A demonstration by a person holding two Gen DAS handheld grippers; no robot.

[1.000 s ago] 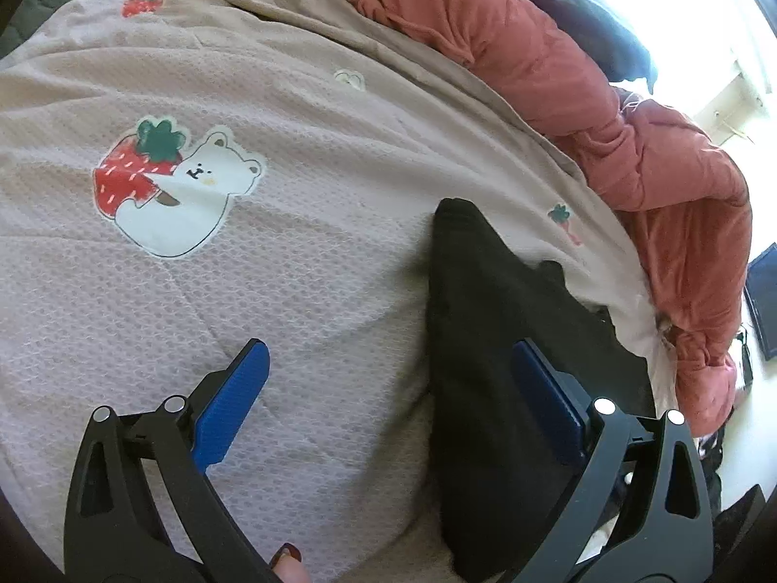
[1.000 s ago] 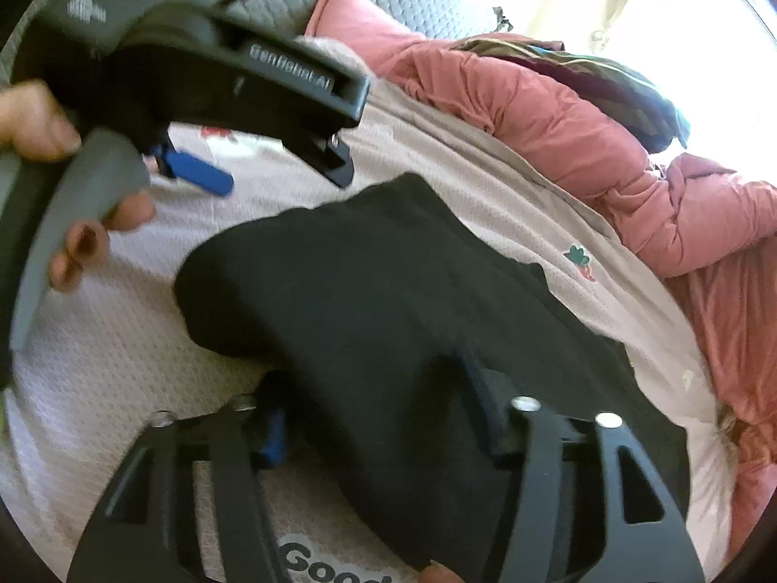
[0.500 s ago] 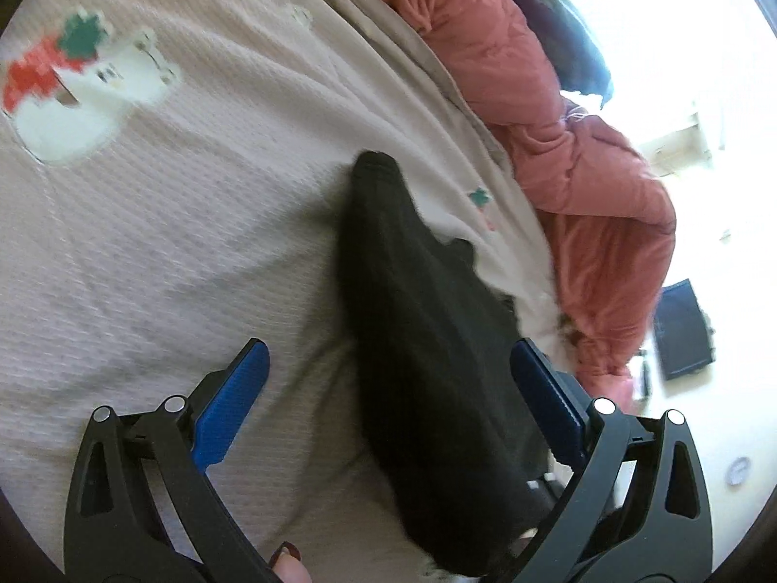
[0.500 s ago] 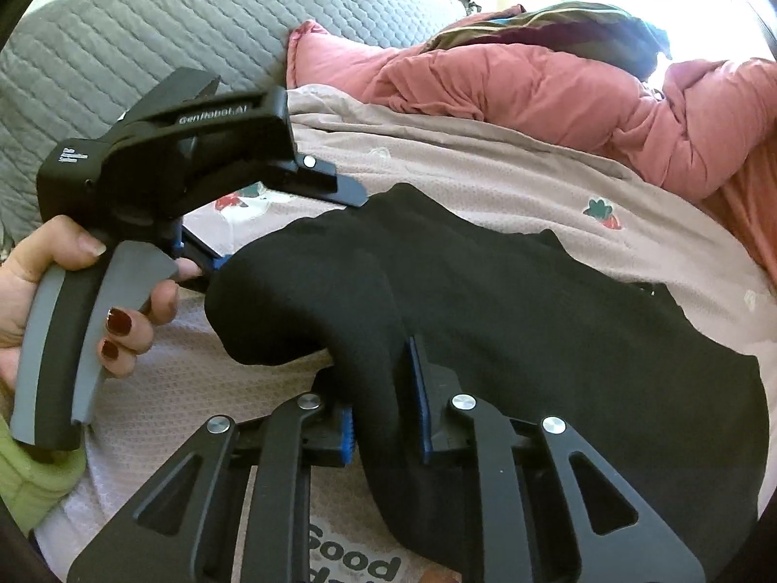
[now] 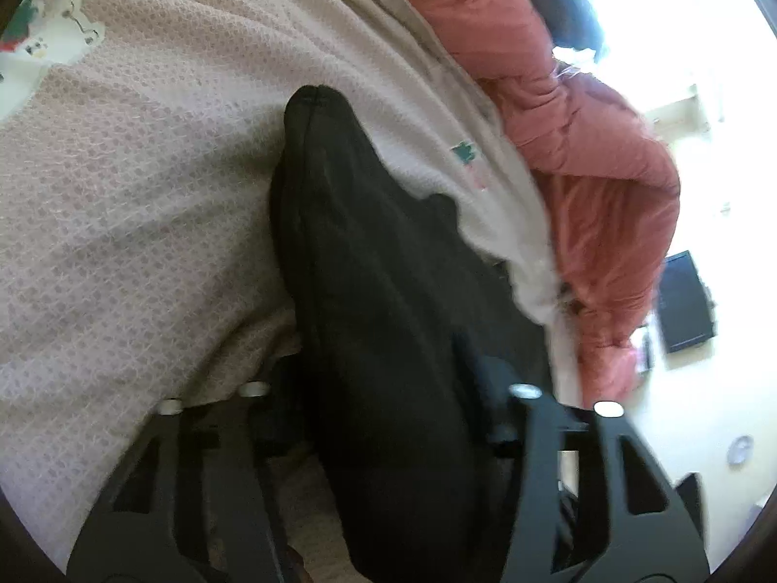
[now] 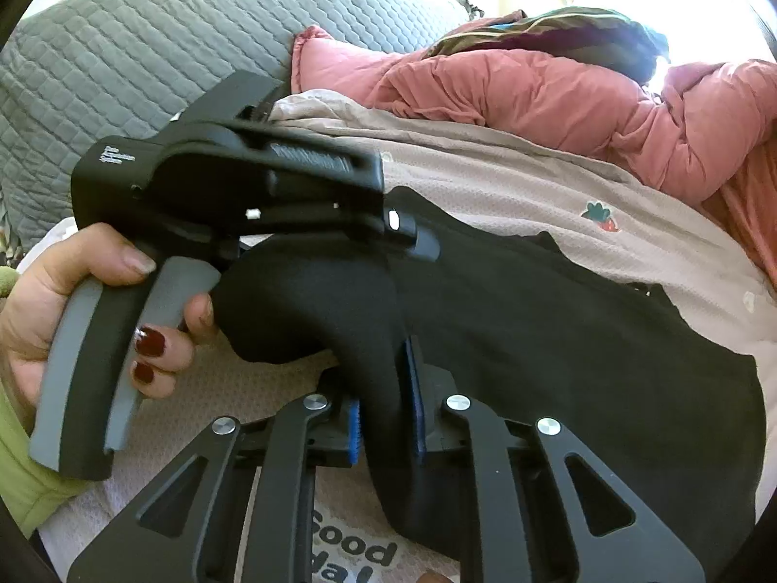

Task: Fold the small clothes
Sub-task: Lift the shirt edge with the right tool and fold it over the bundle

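A black garment [image 5: 369, 262] lies on a pinkish-beige bedspread [image 5: 136, 184]; it also shows in the right wrist view [image 6: 558, 340]. My right gripper [image 6: 386, 413] is shut on a raised fold at the garment's near edge, blue pads [image 6: 354, 432] pinching the cloth. My left gripper [image 5: 388, 388] straddles the garment's near end, its jaws closing around the cloth, their tips blurred and partly hidden by it. The left gripper also shows in the right wrist view [image 6: 417, 243], held by a hand, over the garment's lifted end.
A pink-red duvet [image 5: 573, 111] is bunched along the far side of the bed. A grey quilted headboard [image 6: 145, 58] stands at the back left. A dark flat object [image 5: 684, 301] lies on the floor past the bed's edge.
The left gripper's jaws have moved in from wide open to close around the garment. The right gripper stays shut on the fold, lifting it slightly.
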